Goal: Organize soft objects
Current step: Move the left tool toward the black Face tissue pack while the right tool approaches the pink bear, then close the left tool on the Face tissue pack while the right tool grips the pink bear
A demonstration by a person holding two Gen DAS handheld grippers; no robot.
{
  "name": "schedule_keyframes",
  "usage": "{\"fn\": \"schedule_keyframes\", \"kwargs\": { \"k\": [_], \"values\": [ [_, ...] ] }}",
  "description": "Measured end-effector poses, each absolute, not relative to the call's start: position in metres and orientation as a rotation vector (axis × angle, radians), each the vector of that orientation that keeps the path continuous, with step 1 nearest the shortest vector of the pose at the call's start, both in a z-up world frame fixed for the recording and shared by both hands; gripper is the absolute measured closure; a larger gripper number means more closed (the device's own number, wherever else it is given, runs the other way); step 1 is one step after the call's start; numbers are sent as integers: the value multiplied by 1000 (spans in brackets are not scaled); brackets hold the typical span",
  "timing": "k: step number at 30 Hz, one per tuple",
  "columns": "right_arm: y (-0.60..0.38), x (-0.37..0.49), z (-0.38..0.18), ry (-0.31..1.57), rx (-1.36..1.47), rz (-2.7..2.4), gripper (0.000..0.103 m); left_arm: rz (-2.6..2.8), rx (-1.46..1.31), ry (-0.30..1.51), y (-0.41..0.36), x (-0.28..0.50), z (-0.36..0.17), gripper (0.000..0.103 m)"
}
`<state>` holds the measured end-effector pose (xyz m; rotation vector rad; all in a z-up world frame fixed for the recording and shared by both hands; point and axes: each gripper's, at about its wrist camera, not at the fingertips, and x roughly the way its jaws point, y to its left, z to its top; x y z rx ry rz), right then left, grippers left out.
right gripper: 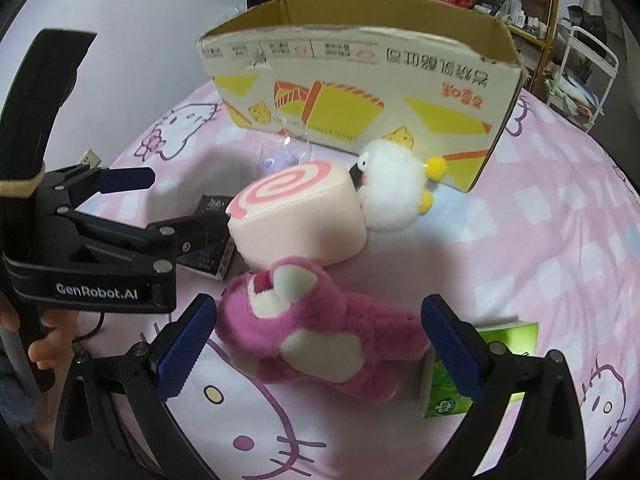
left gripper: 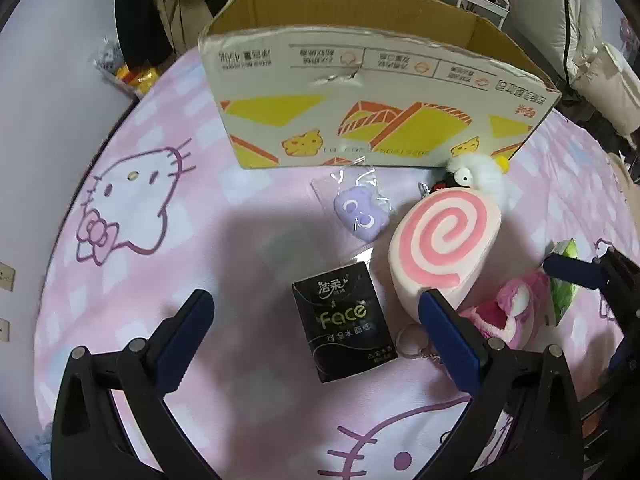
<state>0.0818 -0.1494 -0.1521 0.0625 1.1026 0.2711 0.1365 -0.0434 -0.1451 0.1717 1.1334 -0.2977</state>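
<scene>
Two wide claws: left claw (left gripper: 316,312) straddles black tissue pack (left gripper: 344,322), right claw (right gripper: 320,320) straddles pink plush bear (right gripper: 316,320).

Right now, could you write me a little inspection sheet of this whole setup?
Surface: pink cat-print blanket.
Job's things: swirl-roll squishy, pink plush bear, white fluffy toy, bagged purple squishy, black tissue pack, green tissue pack; cardboard box open.
Clutter: keyring.
Grippers: left gripper open over black pack; right gripper open around bear.
Cables: black cable.
Surroundings: shelves, white rack.
</scene>
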Motion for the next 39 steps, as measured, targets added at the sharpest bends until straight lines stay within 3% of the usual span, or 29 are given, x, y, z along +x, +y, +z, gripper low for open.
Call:
{"fn": "schedule_keyframes", "kwargs": {
  "k": [31,34,39],
  "values": [
    [-131,90,-167,1144,-8,298,0,-300,203,1276,-41,155,-178,2],
    [-127,93,-173,1156,-44,282,0,-292,212,1298,-43,158,-185,5],
    [-123,93,-178,1153,-83,249,1,-279,233,1285,-44,158,-187,23]
  ]
}}
